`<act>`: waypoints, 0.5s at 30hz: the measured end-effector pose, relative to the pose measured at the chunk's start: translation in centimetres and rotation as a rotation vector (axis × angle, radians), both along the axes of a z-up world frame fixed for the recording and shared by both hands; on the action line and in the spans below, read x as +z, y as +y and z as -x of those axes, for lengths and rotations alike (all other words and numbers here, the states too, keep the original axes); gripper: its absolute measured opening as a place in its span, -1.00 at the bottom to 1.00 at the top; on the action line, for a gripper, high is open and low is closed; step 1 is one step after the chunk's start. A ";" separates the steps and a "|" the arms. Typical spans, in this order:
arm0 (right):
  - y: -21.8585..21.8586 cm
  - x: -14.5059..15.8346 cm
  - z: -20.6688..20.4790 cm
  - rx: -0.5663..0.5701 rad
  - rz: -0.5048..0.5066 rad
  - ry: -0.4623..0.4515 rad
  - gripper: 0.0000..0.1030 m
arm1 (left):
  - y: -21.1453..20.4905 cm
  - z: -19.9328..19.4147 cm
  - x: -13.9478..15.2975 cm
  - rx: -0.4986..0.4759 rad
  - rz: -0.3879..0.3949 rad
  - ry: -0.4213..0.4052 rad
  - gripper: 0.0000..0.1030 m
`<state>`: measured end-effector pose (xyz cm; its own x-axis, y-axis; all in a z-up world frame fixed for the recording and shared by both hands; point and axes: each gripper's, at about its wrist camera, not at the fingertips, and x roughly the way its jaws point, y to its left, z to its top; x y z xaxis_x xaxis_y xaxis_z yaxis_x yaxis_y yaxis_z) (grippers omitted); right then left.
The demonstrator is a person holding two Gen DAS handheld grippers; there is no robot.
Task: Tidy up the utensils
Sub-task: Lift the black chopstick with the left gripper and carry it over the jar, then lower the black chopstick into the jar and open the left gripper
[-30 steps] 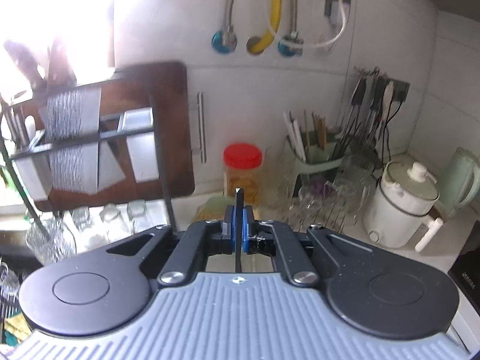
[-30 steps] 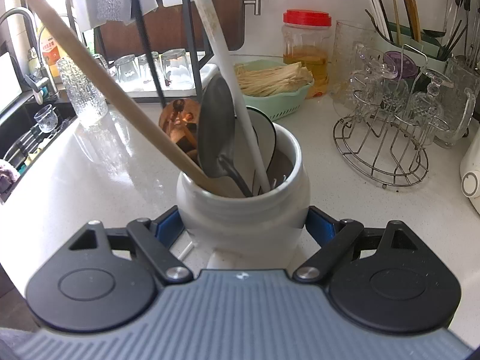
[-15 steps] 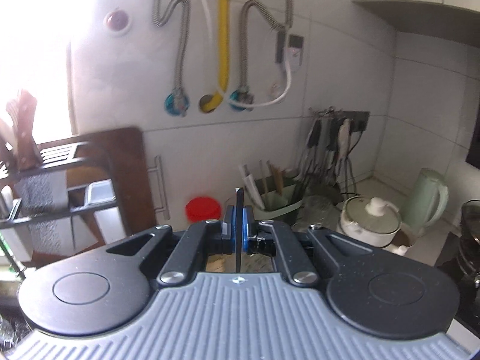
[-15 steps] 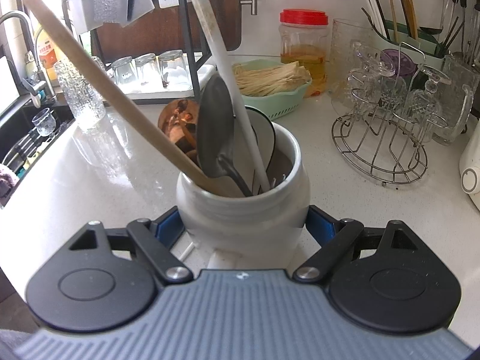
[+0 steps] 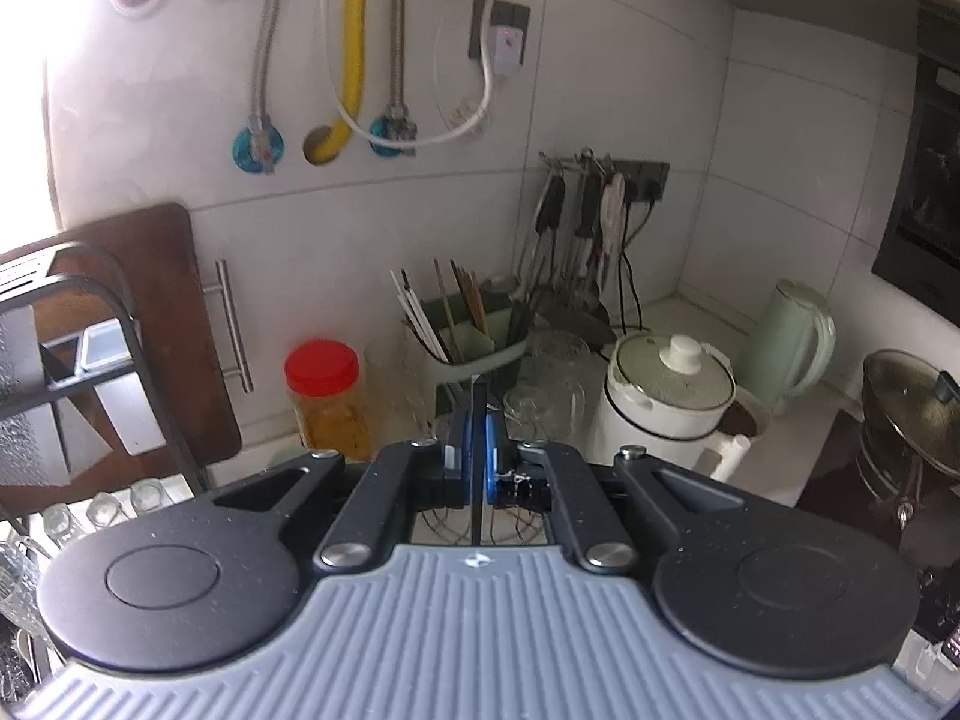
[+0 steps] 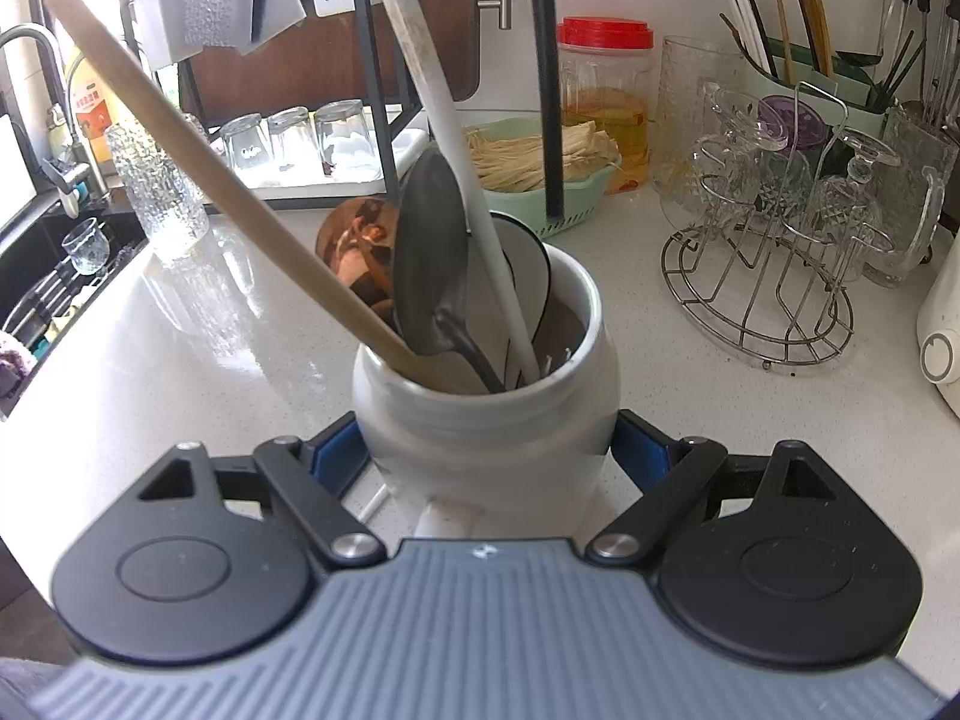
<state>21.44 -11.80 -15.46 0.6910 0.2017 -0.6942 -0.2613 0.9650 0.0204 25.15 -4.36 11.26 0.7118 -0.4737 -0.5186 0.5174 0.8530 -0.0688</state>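
My right gripper [image 6: 486,450] is shut on a white ceramic utensil jar [image 6: 486,432] standing on the counter. The jar holds a wooden spoon [image 6: 210,174], a dark metal spoon [image 6: 429,264], a white-handled utensil [image 6: 456,138] and a black-rimmed white spoon [image 6: 528,264]. My left gripper [image 5: 478,450] is shut on a thin black utensil handle [image 5: 478,414], held high above the counter. That black handle [image 6: 549,90] hangs down in the right wrist view, its tip above the jar. The utensil's other end is hidden.
A green basket of pale sticks [image 6: 540,162], a red-lidded jar [image 6: 606,96], a wire glass rack [image 6: 780,228], a green chopstick holder [image 5: 468,336] and a white cooker [image 5: 666,396] stand behind. A dish rack with glasses [image 6: 294,132] and the sink [image 6: 54,276] are left.
My left gripper has risen and turned right with the black handle; its view now shows more wall and the kettle corner. The handle has come into the right view above the jar. The right gripper holds still.
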 end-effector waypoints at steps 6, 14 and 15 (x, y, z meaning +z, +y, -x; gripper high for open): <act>-0.1 0.0 -0.1 0.006 0.001 0.001 0.74 | -0.9 -0.5 -2.7 -0.031 -0.063 0.095 -0.90; -0.2 0.1 -0.3 0.019 0.009 0.019 0.74 | -2.4 -3.6 -4.6 -0.128 -0.195 0.290 -0.90; -0.2 0.1 -0.2 0.019 0.009 0.020 0.74 | -2.6 -4.0 -5.0 -0.132 -0.200 0.316 -0.90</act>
